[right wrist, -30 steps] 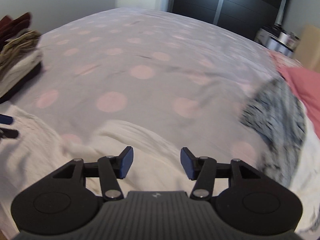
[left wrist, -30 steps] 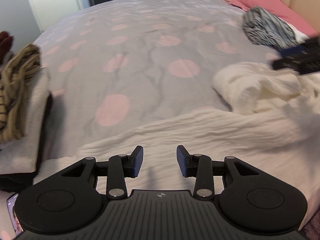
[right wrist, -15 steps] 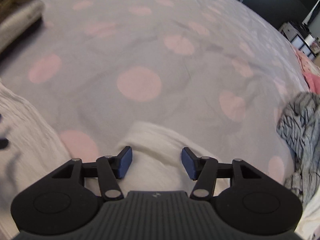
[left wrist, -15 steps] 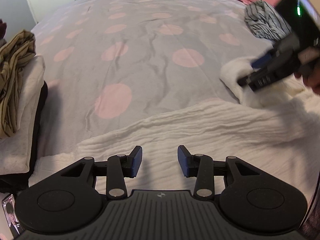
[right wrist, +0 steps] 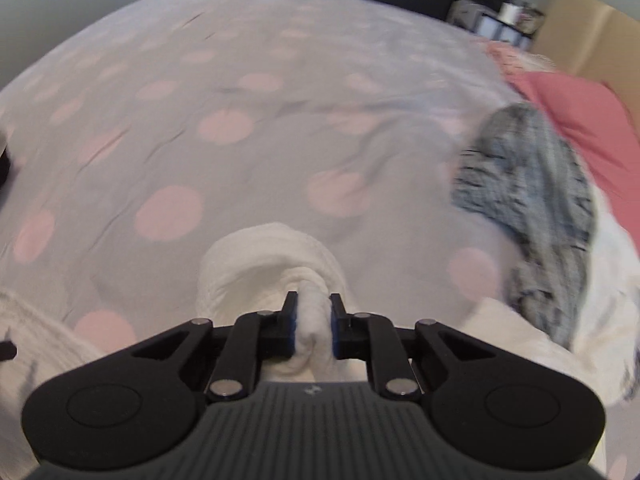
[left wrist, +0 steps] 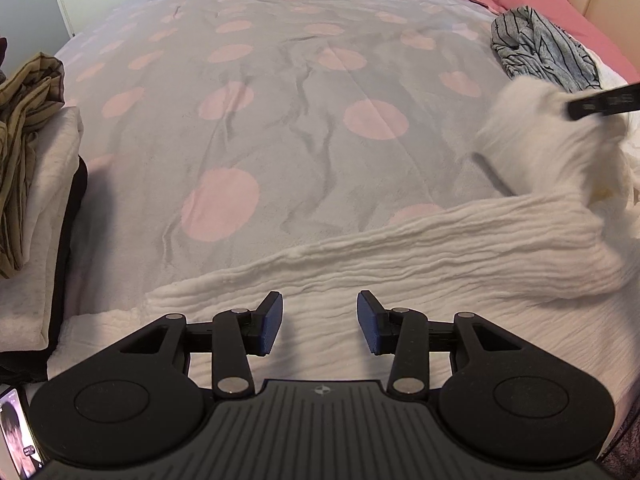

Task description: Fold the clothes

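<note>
Your right gripper (right wrist: 313,322) is clamped on a bunched fold of the white crinkled garment (left wrist: 420,268); cloth fills the narrow gap between the pads, and a loop of it (right wrist: 272,264) bulges just beyond the fingertips. In the left wrist view that gripper (left wrist: 604,102) shows at the far right as a dark bar, with the gathered end of the garment lifted off the bedspread and blurred.

Your left gripper (left wrist: 319,322) hangs with its jaws wide apart, nothing between the blue pads, above the near stretch of the same garment. That stretch lies flat along the near edge of the bed, rising to the right toward the held end.

The bedspread (left wrist: 280,120) is grey with pink dots, wrinkled down the middle. A grey striped garment (left wrist: 540,48) lies crumpled at far right, beside a pink pillow (left wrist: 560,4). At left, an olive striped garment (left wrist: 28,120) sits on a pale folded stack (left wrist: 36,208).
</note>
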Demonstrator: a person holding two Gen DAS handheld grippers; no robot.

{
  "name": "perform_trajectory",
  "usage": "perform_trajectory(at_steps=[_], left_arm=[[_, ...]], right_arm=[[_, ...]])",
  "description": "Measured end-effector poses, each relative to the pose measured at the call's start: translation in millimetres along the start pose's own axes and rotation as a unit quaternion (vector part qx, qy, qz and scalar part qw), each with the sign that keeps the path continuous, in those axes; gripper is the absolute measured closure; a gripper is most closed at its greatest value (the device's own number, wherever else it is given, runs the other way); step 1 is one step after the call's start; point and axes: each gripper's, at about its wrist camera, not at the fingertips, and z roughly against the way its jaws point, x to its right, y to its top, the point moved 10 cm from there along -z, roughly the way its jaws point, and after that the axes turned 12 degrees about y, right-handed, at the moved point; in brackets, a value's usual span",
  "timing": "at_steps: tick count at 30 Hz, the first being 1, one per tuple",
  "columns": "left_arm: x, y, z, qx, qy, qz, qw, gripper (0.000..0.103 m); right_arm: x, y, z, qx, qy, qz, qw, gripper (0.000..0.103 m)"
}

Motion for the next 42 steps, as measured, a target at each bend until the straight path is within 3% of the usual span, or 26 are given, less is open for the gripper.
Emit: perform_trajectory(at_steps=[5,8,11,15,18,20,26,31,40,42], left_arm=[[3,0,-2,-0.001,-0.002,-0.002,1.0,0.064],[5,1,-3,-0.002,-0.005,-0.003,1.0,0.064],[8,2,-2,-0.002,-0.007,-0.004,1.0,0.064],[9,2,-2,-0.002,-0.007,-0.005,1.0,0.064],[10,2,-1,-0.002,-0.006,-0.006,1.0,0.064],[11,2,-1,-0.002,-0.006,-0.006,1.0,0.064],[13,3,-1,-0.001,-0.005,-0.008,1.0,0.064],[9,1,0,-0.001,-0.007,-0.006,1.0,0.063],[3,1,-1,-0.001,-0.008,-0.011,0.9999,0.063],[3,1,-1,-0.001,-0.008,-0.012,0.9999,0.063]], right_arm=[[53,-33,50,0.018,-0.03,-0.101,0.994,0.087],[70,-68,68,0.005,-0.037,-0.158,0.987,0.087],[76,-105,68,-0.035,-0.035,-0.195,0.98,0.087],[71,-133,57,-0.076,-0.034,-0.188,0.979,0.085],[71,-129,62,-0.07,-0.041,-0.17,0.982,0.081],[72,-123,71,-0.058,-0.047,-0.161,0.984,0.071],[70,-92,98,-0.021,-0.072,-0.112,0.991,0.066],[51,-61,100,-0.006,-0.055,-0.062,0.997,0.061],[25,-35,50,-0.059,-0.011,0.001,0.998,0.059],[15,-30,35,-0.068,0.008,0.007,0.998,0.055]])
